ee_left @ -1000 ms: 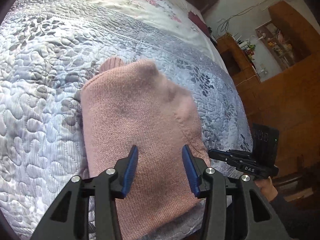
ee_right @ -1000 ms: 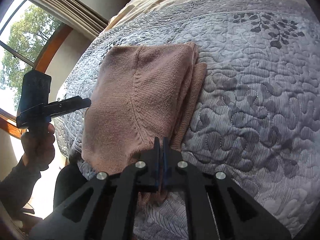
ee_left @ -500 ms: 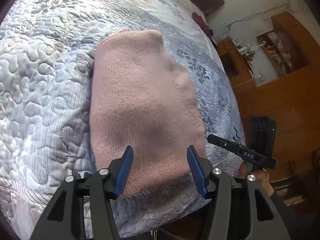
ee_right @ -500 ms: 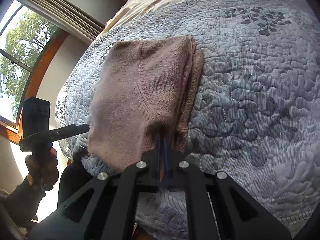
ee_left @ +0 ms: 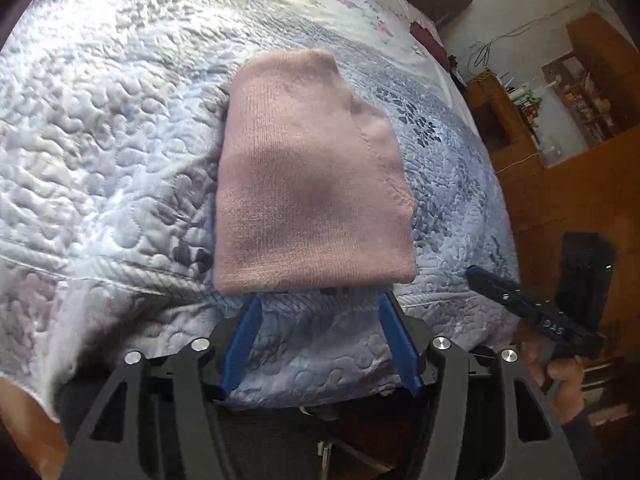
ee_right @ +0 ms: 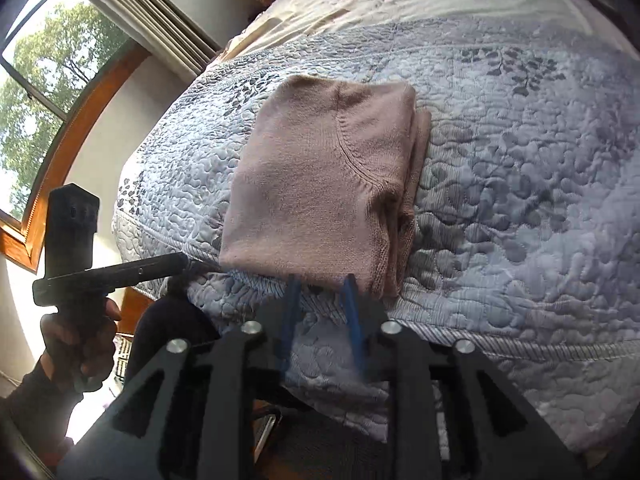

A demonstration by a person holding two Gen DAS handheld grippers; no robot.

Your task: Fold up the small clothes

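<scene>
Both grippers empty: left gripper [ee_left: 318,300] wide open, right gripper [ee_right: 322,284] partly open. Folded sweater [ee_left: 308,176] lay mid-frame just ahead, long axis running up-frame, equally near.

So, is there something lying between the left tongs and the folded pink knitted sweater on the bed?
Nothing visible. The open left tongs sit just short of the near edge of the folded pink knitted sweater, with only bare grey-blue quilted bedspread between them. The right tongs are open too.

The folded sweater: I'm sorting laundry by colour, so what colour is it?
Dusty pink, plain knit. The folded sweater shows best in the left wrist view.
</scene>
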